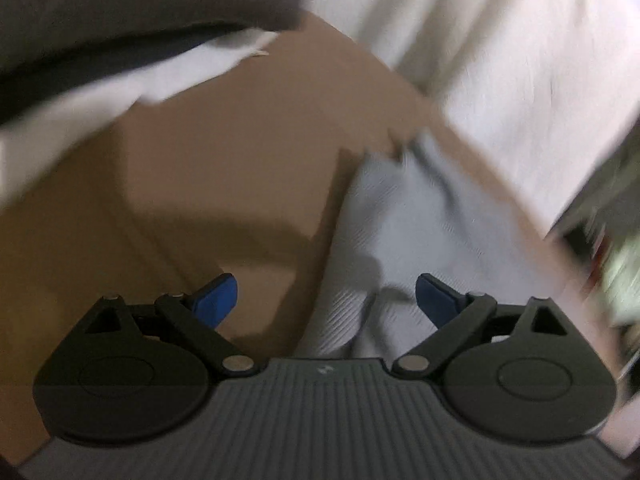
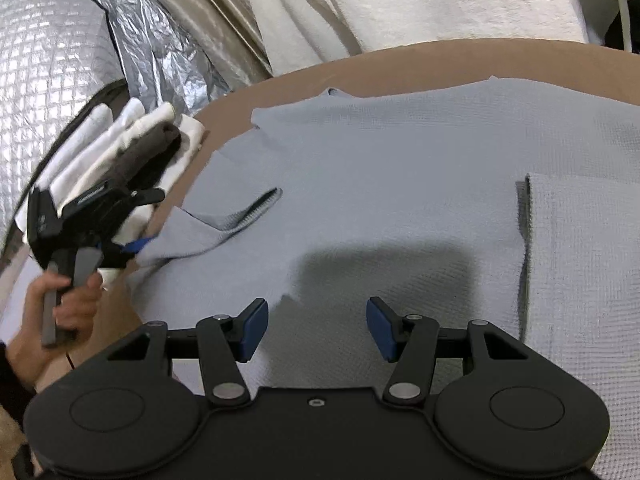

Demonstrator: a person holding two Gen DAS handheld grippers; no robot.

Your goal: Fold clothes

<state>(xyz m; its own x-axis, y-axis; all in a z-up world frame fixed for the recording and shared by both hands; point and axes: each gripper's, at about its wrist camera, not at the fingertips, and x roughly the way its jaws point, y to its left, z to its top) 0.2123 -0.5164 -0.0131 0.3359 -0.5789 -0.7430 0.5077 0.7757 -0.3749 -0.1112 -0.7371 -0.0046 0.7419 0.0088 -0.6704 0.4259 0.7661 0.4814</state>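
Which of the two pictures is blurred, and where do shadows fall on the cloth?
Left wrist view: strongly motion-blurred, only the left gripper sharp. Right wrist view: mostly sharp, fisheye-curved table edge; a dark shadow lies on the grey garment ahead of the right gripper.

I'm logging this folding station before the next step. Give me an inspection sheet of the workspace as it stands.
Surface: brown table, mostly covered by the garment.
Job's things: grey-blue shirt spread flat, right side folded in, left sleeve rumpled.
Clutter: stack of folded white and dark clothes at the table's left edge.
Grippers: left gripper open, over the sleeve, nothing between the pads; right gripper open above the shirt's near hem, holding nothing.
Cables: thin wire by the left hand; pale cord far right.
Surroundings: silver foil sheet, white cloth behind the table.
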